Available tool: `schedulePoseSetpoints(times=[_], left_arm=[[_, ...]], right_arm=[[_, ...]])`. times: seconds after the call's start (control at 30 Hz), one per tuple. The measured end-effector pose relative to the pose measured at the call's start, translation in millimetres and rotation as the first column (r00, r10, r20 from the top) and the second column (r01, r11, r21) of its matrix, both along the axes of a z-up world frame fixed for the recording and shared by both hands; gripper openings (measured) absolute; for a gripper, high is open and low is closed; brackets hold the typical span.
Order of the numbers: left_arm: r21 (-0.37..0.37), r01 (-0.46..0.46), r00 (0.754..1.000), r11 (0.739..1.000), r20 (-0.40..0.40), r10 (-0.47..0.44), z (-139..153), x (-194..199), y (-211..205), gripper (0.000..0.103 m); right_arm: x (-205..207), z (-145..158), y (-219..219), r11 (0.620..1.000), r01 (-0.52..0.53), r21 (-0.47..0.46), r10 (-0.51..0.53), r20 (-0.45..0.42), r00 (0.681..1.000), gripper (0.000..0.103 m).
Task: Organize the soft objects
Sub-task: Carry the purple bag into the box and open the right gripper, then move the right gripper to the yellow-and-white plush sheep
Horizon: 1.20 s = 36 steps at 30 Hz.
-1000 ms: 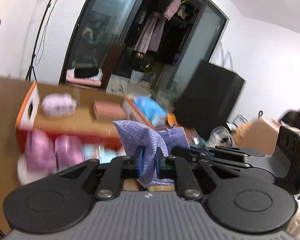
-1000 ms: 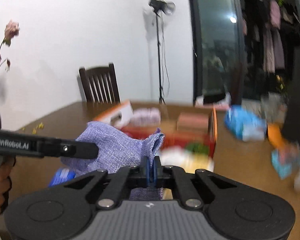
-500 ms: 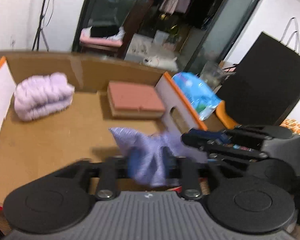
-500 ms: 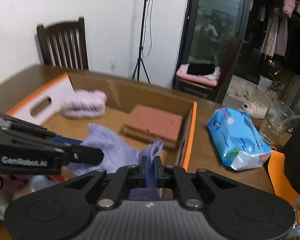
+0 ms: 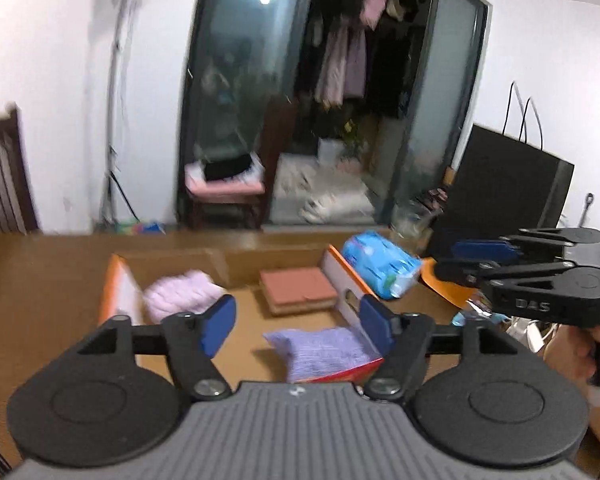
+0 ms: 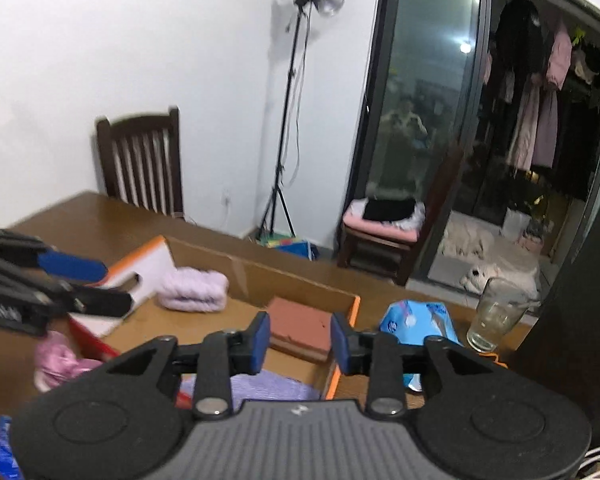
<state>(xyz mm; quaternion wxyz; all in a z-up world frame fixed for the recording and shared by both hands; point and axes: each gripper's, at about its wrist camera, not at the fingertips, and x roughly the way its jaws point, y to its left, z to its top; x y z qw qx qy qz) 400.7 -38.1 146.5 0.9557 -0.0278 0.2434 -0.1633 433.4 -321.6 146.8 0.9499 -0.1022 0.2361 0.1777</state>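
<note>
Right now both tools are empty. The left gripper [image 5: 296,328] has its jaws spread wide, and the right gripper [image 6: 298,338] has its jaws parted too, with nothing between them. The purple cloth [image 5: 324,350] lies inside the cardboard box [image 5: 236,258], near its front corner, beside the pink brick-like block [image 5: 298,290] and apart from the lilac rolled towel [image 5: 182,294] at the far left of the box.

With the cloth lying free in the box, this step looks like a clean release and pull-away. To do it well, I would lift both grippers straight up with jaws wide so no fold snags on a pad, then check that the cloth sits below the box rim. A pink fluffy item [image 6: 58,360] waits outside the box, on the table [image 6: 100,220], and seems the likely next pick.
</note>
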Motion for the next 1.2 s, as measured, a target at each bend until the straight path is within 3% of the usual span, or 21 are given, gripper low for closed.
schedulePoseSetpoints(times=[0.1, 0.2, 0.37, 0.5, 0.6, 0.73, 0.93, 1.2], left_arm=[[0.067, -0.044, 0.993, 0.997, 0.11, 0.037, 4.9, -53.3, 12.7, 0.084], [0.096, -0.095, 0.98, 0.991, 0.186, 0.076, -9.2, -108.9, 21.2, 0.088], [0.104, -0.152, 0.97, 0.983, 0.209, 0.127, -63.0, -194.9, 18.1, 0.092], [0.142, -0.216, 0.957, 0.966, 0.227, 0.18, -96.4, -241.7, 11.7, 0.096], [0.156, -0.209, 0.969, 0.966, 0.164, 0.183, -107.6, -247.4, 10.7, 0.096], [0.17, -0.229, 0.966, 0.958, 0.158, 0.203, -108.4, -236.2, 15.7, 0.096], [0.157, -0.216, 0.973, 0.964, 0.114, 0.2, -122.1, -220.1, 15.5, 0.096], [0.136, -0.203, 0.979, 0.97, 0.065, 0.196, -132.7, -172.1, 12.8, 0.095]], right_arm=[[-42.1, 6.8, -3.5, 0.999, -0.029, 0.024, 0.028, 0.044, 0.999, 0.047], [-91.4, 0.3, -10.5, 0.994, -0.078, 0.072, 0.072, 0.093, 0.993, 0.058], [-174.3, -41.9, -17.8, 0.981, -0.112, 0.156, 0.091, 0.135, 0.987, 0.067], [-224.4, -88.3, -16.4, 0.979, -0.088, 0.184, 0.067, 0.117, 0.991, 0.072], [-242.5, -119.5, -13.8, 0.97, -0.062, 0.235, 0.054, 0.043, 0.998, 0.073], [-247.2, -139.6, -7.1, 0.974, -0.035, 0.222, 0.037, -0.006, 0.999, 0.072], [-240.1, -143.4, -7.8, 0.974, 0.001, 0.228, -0.001, -0.001, 1.0, 0.072], [-191.6, -143.6, -10.3, 0.967, 0.062, 0.245, -0.058, -0.025, 0.998, 0.071]])
